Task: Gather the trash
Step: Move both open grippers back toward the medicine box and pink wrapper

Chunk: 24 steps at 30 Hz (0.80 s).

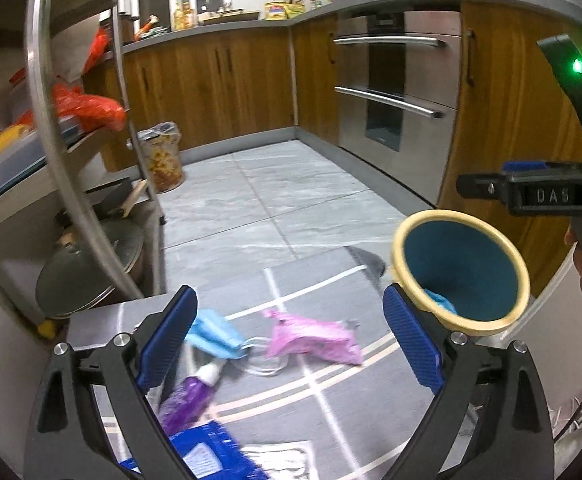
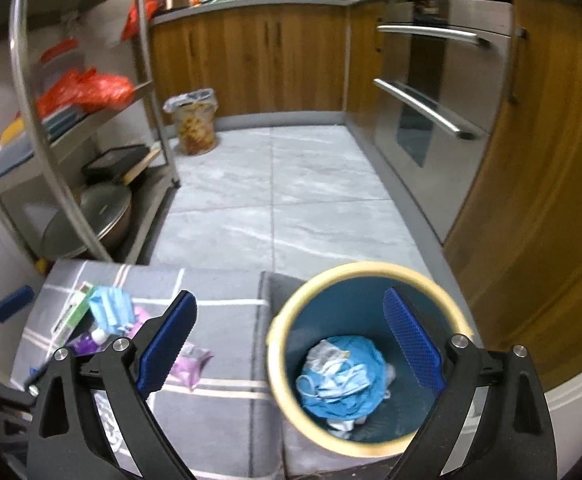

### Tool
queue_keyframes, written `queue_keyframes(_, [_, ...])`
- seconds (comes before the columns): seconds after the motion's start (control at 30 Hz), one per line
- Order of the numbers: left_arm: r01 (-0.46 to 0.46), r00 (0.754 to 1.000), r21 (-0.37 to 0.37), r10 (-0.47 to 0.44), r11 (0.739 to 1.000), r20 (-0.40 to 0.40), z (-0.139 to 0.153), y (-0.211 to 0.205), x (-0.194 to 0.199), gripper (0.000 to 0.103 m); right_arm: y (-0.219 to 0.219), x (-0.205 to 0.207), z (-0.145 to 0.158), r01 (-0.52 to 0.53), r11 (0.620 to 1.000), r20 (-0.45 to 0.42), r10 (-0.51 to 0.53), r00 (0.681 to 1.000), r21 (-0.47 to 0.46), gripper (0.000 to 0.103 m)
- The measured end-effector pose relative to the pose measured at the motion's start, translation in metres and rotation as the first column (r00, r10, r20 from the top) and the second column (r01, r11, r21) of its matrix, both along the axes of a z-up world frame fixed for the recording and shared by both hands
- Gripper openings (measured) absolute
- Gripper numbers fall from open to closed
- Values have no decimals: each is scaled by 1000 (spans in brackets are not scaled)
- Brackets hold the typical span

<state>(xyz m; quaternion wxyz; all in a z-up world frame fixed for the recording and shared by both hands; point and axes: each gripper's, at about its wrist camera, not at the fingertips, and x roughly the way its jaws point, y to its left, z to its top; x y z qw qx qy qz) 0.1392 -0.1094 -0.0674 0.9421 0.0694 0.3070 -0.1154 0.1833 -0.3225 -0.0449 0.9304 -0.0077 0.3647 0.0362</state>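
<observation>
A blue bin with a cream rim (image 2: 369, 356) stands on a grey checked cushion (image 2: 219, 360) and holds crumpled blue masks (image 2: 343, 380); it also shows in the left wrist view (image 1: 461, 270). On the cushion lie a pink mask (image 1: 317, 340), a blue mask (image 1: 215, 334), a purple wrapper (image 1: 189, 400) and a blue packet (image 1: 211, 454). My left gripper (image 1: 289, 344) is open and empty above the pink mask. My right gripper (image 2: 289, 344) is open and empty over the bin's left rim. The right gripper's body (image 1: 551, 192) shows above the bin.
A steel shelf rack (image 2: 71, 128) with pots, boxes and red bags stands at the left. A lined bin (image 2: 195, 124) stands on the tiled floor (image 2: 275, 192) by the wooden cabinets (image 2: 259, 56). An oven (image 2: 431, 92) is at the right.
</observation>
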Motion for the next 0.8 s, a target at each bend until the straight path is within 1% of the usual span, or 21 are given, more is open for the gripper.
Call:
queue_keyframes(0.17, [-73,997,-8,73,997,-17,-7,41,4,93,35,11,-11,-56,998,-38,55,998,-27,94])
queue_keyframes(0.3, [-129,991,-7,129,992,-36,-14,71,11,93,58,19,-21,-104,994,-64,101,993,-44,94])
queue_keyframes(0.4, [-174,983,-12,173,985,-59,-21,93,18,93,72,27,-34,-140,988,-99,132,986,-69,94])
queue_keyframes(0.6, [-263,957,17,263,965,-123,-49,129,35,93,87,41,-53,-177,981,-155,164,974,-75,94])
queue_keyframes(0.8, [-310,930,25,309,950,-200,-77,146,52,93,102,49,-73,-230,969,-210,208,955,-88,94])
